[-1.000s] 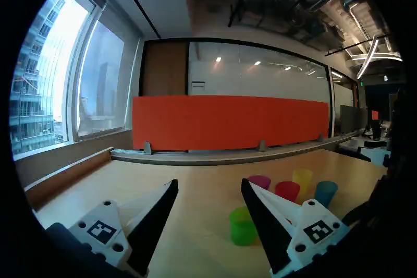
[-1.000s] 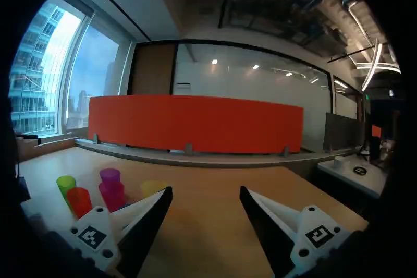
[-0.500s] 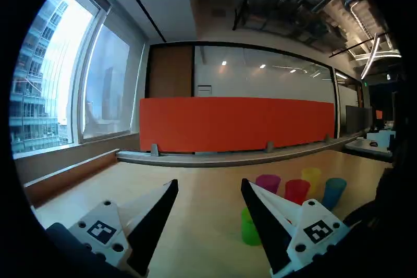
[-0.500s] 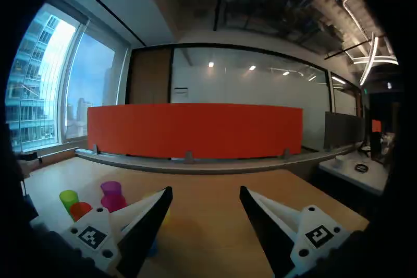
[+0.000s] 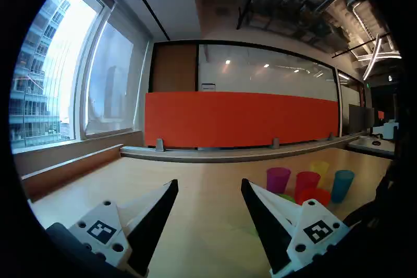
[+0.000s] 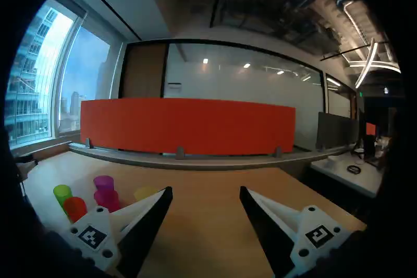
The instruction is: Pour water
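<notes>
Left gripper (image 5: 208,181): jaws wide apart, nothing betw. them. Right gripper (image 6: 206,189): same, wide and empty. Both are above the wooden table (image 5: 208,215).

Cup count, left gripper view: approx. 6, grouped on the table to the right of my fingers (image 5: 263,220).
- 1 magenta cup (image 5: 278,179)
- 1 red cup (image 5: 306,181)
- 1 red-orange cup (image 5: 314,196), just in front of it
- 1 yellow cup (image 5: 319,167)
- 1 blue cup (image 5: 343,185)
- 1 green cup (image 5: 285,197), a sliver by the finger

Right gripper view: 5 cups, left of the fingers. They are 1 green, 1 red, 1 yellow and 2 magenta-purple, incl. a rear purple cup (image 6: 103,182). I can't tell if those 2 are stacked.

1 orange partition (image 5: 240,119) stands at the table's far edge. Right gripper view adds 1 side desk (image 6: 346,173).
</notes>
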